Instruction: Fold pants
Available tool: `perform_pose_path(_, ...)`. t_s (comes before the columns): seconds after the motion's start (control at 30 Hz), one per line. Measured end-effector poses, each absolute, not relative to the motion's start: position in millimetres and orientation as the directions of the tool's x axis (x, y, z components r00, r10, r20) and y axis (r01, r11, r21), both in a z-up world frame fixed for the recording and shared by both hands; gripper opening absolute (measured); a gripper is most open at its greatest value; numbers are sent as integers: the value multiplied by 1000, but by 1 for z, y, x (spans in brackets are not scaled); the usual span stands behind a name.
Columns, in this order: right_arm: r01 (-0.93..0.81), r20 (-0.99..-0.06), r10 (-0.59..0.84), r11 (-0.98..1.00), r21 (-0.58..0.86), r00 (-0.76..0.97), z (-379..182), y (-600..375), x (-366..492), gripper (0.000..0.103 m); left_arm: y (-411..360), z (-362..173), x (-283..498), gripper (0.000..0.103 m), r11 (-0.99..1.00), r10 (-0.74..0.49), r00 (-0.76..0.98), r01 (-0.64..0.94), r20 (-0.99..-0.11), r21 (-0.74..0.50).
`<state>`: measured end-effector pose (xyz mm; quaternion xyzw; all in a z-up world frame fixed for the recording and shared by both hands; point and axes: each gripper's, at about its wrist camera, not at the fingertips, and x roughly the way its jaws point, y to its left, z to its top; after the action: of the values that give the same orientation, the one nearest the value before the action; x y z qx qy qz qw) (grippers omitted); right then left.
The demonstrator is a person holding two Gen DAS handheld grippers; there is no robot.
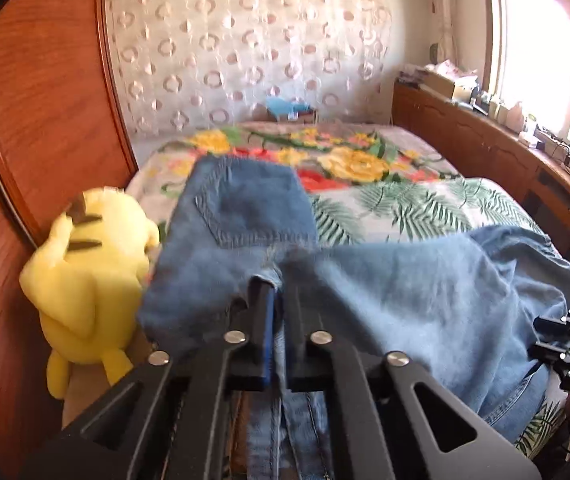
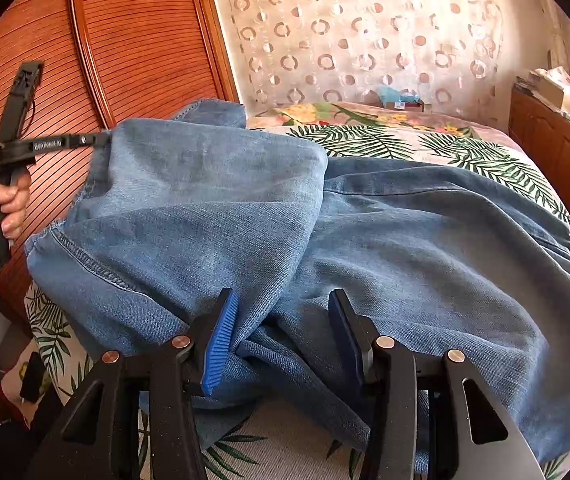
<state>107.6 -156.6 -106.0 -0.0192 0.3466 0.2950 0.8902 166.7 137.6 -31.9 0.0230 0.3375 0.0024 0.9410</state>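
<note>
Left wrist view: my left gripper [image 1: 275, 300] is clamped flat on a fold of the faded blue denim pants [image 1: 385, 276]. The jaws stand almost together with cloth pinched between them and a strip of denim trailing down under the tool at 6 o'clock. My read: that pinch lifts one part of the garment so it can be carried over the rest. The pants lie on the floral and palm-print bedspread [image 1: 425, 204], a back pocket panel stretching toward 12 o'clock. A yellow plush toy [image 1: 89, 276] sits at 9 o'clock against the reddish wooden panel [image 1: 45, 120], touching the denim edge; it could snag a fold going that way. Frame is motion-blurred, so I can't tell which seam or hem I've caught. A black piece of the other tool shows at 3 o'clock, cut off by the frame edge.

Right wrist view: my right gripper [image 2: 285, 344] stands half open, blue ribbed pads either side of a bunched ridge of denim. The cloth looks to lie between the pads rather than squeezed, so I'd call nothing held. Probably staged to grab that ridge. Left gripper [image 2: 101, 138] shows at 10 o'clock, the person's hand [image 2: 3, 208] on its handle, with denim draped from its tip. Its jaws are hidden behind cloth here. Waistband and leg ends are buried in the heap; fold progress is hard to judge.
</note>
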Motion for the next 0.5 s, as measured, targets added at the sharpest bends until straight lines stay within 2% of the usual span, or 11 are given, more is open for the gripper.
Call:
perform_pose_path(0.27, -538, -629, 510, 826, 167, 587, -106, -156, 108, 49, 146, -12, 189, 3, 993, 95, 776, -27, -623, 117)
perform_pose_path(0.43, -539, -629, 512, 825, 170, 586, -107, -156, 109, 49, 154, -19, 190, 4, 996, 80, 754, -42, -652, 73)
perform_pose_path(0.5, -539, -629, 511, 825, 169, 585, -107, -156, 109, 49, 150, -18, 183, 11, 996, 81, 759, -42, -646, 75)
